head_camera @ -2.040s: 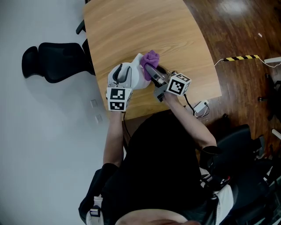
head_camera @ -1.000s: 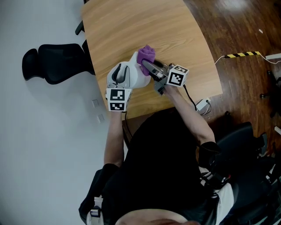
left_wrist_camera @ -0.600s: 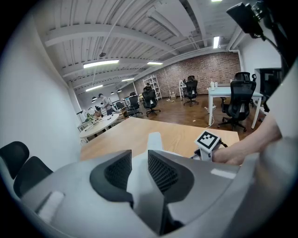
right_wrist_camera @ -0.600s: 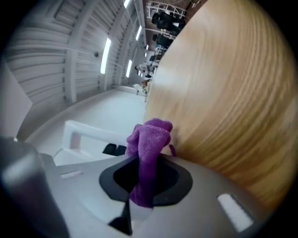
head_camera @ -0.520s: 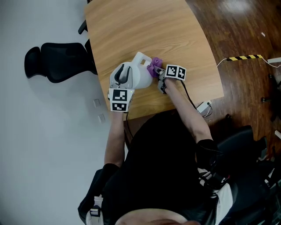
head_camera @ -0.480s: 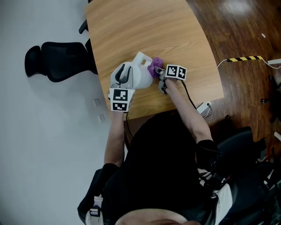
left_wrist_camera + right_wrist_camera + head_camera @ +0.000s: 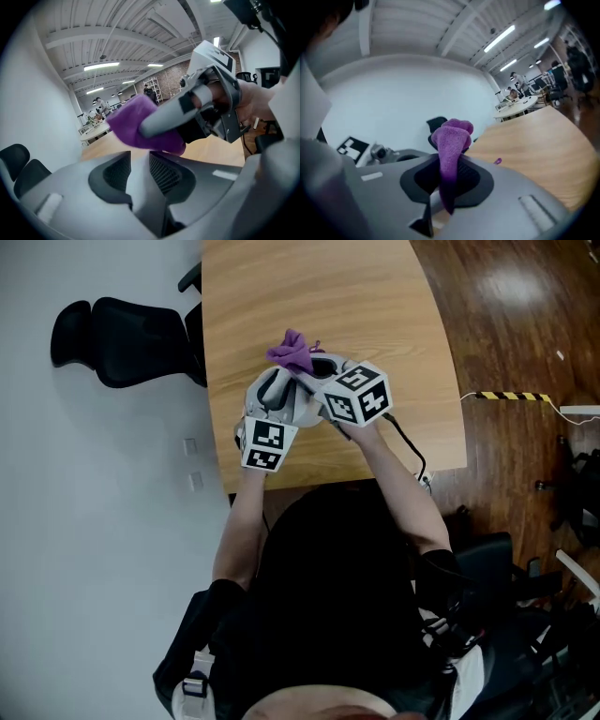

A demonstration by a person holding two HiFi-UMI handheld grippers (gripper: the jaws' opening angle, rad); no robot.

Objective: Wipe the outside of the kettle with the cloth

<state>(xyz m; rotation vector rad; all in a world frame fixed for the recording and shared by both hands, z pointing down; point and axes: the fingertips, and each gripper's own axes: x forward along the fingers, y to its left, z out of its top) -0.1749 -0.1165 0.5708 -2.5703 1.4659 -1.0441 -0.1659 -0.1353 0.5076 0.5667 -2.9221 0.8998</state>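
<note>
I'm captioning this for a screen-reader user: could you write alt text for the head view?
Seen from above, a person grips a white kettle with the left claw and holds a purple cloth at its far side with the right claw, over a wooden table; a black chair stands beside it.

We're looking steeply down from the head camera, well above the purple cloth (image 7: 292,352). In the left gripper view we're gazing up at that cloth from just below. In the right gripper view we're facing it close, nearly level. All three views are sharing it.
</note>
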